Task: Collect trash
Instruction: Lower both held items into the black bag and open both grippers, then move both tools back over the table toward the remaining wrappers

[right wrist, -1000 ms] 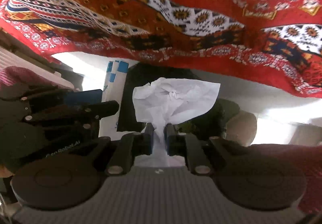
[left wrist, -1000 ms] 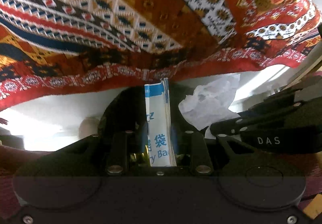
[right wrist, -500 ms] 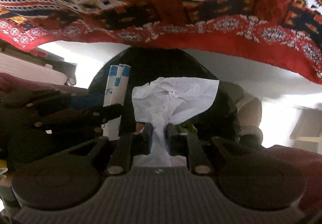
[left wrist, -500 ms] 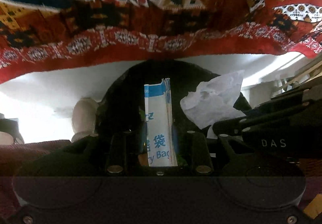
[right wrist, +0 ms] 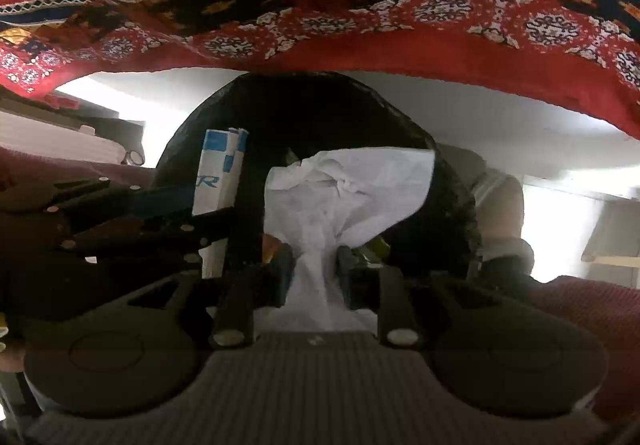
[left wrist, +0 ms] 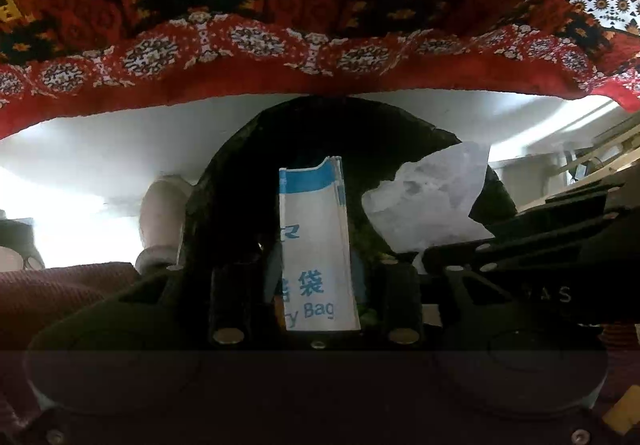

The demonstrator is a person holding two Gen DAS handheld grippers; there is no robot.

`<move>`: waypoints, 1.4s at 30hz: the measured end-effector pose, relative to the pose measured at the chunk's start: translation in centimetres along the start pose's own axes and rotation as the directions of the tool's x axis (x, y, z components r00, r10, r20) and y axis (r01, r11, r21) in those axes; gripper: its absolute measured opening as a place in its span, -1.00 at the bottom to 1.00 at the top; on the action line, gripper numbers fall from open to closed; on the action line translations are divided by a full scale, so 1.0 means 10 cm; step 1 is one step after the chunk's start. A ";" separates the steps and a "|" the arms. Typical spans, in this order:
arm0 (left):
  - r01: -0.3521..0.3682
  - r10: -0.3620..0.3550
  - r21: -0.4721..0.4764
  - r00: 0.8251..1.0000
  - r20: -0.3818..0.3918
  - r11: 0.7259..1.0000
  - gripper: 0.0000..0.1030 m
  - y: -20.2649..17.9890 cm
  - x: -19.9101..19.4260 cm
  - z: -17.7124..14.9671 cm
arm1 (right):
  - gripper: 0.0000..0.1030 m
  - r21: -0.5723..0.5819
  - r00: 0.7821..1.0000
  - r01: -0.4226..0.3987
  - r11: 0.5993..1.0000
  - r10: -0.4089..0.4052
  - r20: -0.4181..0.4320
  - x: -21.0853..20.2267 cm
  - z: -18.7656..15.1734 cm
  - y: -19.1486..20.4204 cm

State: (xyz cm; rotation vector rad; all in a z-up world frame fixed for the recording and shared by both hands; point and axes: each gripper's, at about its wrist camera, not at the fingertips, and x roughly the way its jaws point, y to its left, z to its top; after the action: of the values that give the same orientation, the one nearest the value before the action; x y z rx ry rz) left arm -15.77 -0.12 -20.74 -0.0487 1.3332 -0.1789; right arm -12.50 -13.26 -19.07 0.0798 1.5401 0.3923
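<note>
A black trash bag [left wrist: 240,149] gapes open right below both grippers. My left gripper [left wrist: 316,269] points down into it, and a folded white and blue paper bag [left wrist: 316,241] stands between its fingers. The jaws are opening, and the pads still touch the bag's sides. A crumpled white tissue [right wrist: 348,189] stands between the fingers of my right gripper [right wrist: 314,261]. Those jaws are opening too, and the tissue's neck sits loose between them. The tissue [left wrist: 432,197] and right gripper [left wrist: 520,245] show at the right of the left wrist view. The right wrist view has the paper bag [right wrist: 218,173] at its left.
A red patterned cloth [left wrist: 320,25] hangs over the scene, with its edge just above the trash bag [right wrist: 400,113]. A pale floor lies around the bag. A person's pale shoe [left wrist: 160,213] and maroon knit clothing [right wrist: 580,309] flank it. Wooden furniture [left wrist: 600,149] stands at the right.
Both grippers have sunk toward the black bag, and its mouth now looks larger. The right jaws have parted around the tissue's neck. The left jaws stand a little wider around the paper bag.
</note>
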 end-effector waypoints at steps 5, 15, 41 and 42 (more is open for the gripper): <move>-0.001 0.000 -0.031 1.000 -0.018 1.000 -0.26 0.03 0.03 0.01 | 0.01 0.004 1.000 0.002 1.000 -0.002 0.000 0.00 -0.01 -0.03; -0.011 0.010 -0.043 0.999 -0.037 0.999 -0.05 0.09 0.05 0.02 | 0.17 0.023 1.000 0.007 1.000 -0.007 0.002 0.02 -0.05 -0.10; -0.017 0.018 -0.018 0.999 0.047 1.000 0.58 0.08 -0.35 0.05 | 0.33 0.043 0.994 -0.020 0.999 0.015 0.111 -0.47 -0.12 -0.18; -0.013 0.013 -0.009 0.998 0.061 1.000 0.58 0.06 -0.42 0.06 | 0.34 0.036 0.992 -0.021 0.999 0.016 0.124 -0.54 -0.13 -0.17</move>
State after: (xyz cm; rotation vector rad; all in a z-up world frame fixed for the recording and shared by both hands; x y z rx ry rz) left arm -16.09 1.12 -16.70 -0.0523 1.2732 -0.1595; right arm -13.33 -16.73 -14.49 0.1451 1.4254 0.3665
